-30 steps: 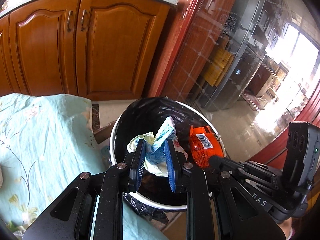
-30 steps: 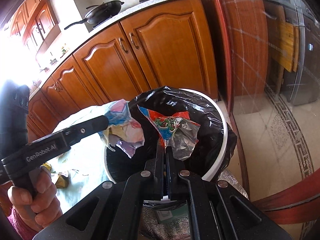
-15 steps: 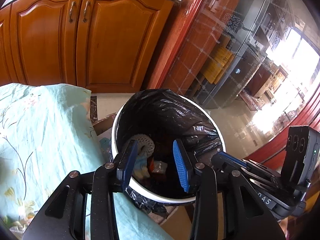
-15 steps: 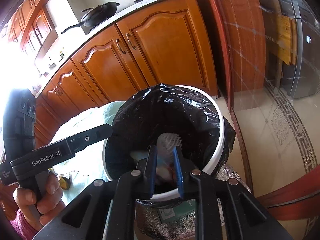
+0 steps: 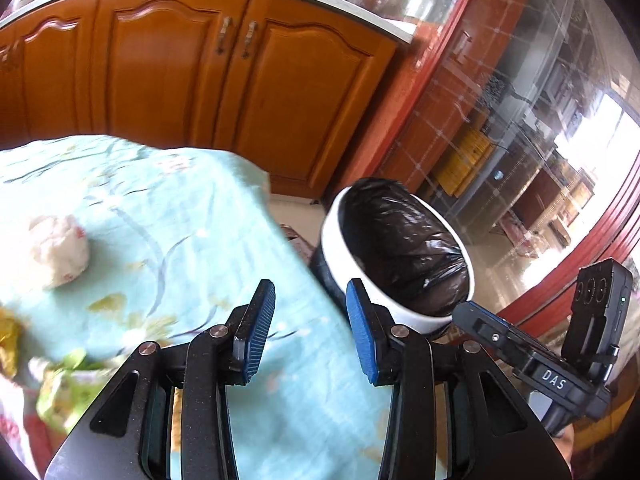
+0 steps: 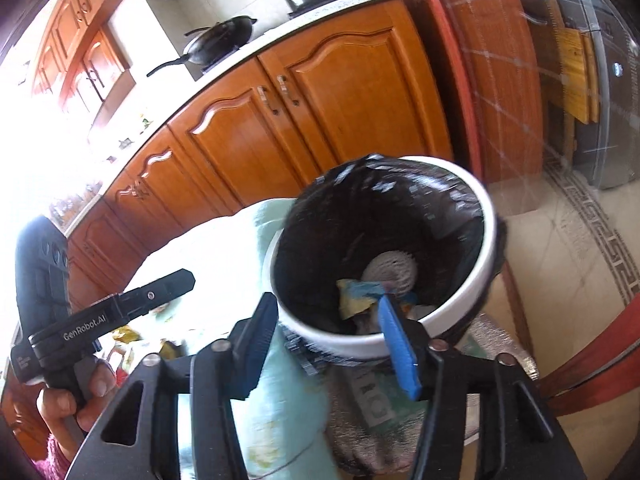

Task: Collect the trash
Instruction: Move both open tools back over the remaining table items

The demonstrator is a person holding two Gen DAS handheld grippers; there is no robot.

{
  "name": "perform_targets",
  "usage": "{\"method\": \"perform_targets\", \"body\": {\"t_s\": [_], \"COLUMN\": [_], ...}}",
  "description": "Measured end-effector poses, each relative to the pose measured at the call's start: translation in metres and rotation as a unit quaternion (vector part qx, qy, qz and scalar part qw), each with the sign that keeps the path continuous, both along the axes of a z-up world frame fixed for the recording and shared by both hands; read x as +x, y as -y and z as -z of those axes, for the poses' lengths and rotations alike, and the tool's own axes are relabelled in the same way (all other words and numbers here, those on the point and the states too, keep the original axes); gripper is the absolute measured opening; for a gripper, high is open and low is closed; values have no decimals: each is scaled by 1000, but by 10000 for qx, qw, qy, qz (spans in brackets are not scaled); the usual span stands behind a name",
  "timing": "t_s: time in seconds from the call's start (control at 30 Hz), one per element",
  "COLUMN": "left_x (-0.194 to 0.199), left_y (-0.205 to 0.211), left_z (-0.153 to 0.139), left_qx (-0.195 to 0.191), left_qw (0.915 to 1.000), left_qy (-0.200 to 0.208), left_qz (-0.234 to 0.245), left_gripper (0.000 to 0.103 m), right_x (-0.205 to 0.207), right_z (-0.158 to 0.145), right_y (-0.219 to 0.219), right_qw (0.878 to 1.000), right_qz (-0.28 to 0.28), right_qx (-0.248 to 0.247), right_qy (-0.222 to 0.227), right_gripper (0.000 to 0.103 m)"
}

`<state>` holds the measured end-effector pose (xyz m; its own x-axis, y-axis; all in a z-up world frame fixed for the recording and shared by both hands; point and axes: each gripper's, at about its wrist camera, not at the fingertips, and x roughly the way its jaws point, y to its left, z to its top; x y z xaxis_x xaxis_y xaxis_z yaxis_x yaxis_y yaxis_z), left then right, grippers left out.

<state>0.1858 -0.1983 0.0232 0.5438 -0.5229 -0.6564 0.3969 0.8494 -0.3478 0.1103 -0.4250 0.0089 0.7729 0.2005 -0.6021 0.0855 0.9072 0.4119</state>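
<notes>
A white trash bin [image 5: 340,236] lined with a black bag stands beside the table; it also shows in the right wrist view [image 6: 486,240]. Wrappers [image 6: 360,294] and a round white piece lie inside it. My left gripper [image 5: 310,330] is open and empty over the table's edge, left of the bin. My right gripper [image 6: 328,342] is open and empty at the bin's near rim. A crumpled white wad [image 5: 60,250] lies on the tablecloth at left. Green and yellow wrappers [image 5: 60,380] lie at the lower left, blurred.
The table has a light blue flowered cloth [image 5: 180,216]. Orange wooden cabinets [image 5: 200,72] stand behind, with a pan [image 6: 218,42] and pot on the counter. A glass door [image 5: 540,120] is at right. A silvery bag [image 6: 372,420] sits below the bin.
Both grippers opened and dropped their wrappers into the bin. Both have since drawn back from it; the left one has swung left over the table.
</notes>
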Motion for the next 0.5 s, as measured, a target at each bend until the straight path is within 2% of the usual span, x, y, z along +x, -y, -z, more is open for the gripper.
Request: {"method": "perform_targets", "body": {"t_s": [0.13, 0.5], "left_x": [-16, -48], "left_y": [-34, -108], "left_z": [1, 8], "left_qx": [66, 147], "left_qw": [9996, 9964], "left_qy": [70, 58], "left_qz": [-273, -827], "left_gripper": [37, 37], "right_x": [-4, -6], "right_z": [2, 7], "right_y": [-27, -98], "right_qw": [9997, 9965], "right_qz": [-205, -829], "right_qx": [82, 142], "right_qy": [50, -7], "right_gripper": [63, 63]}}
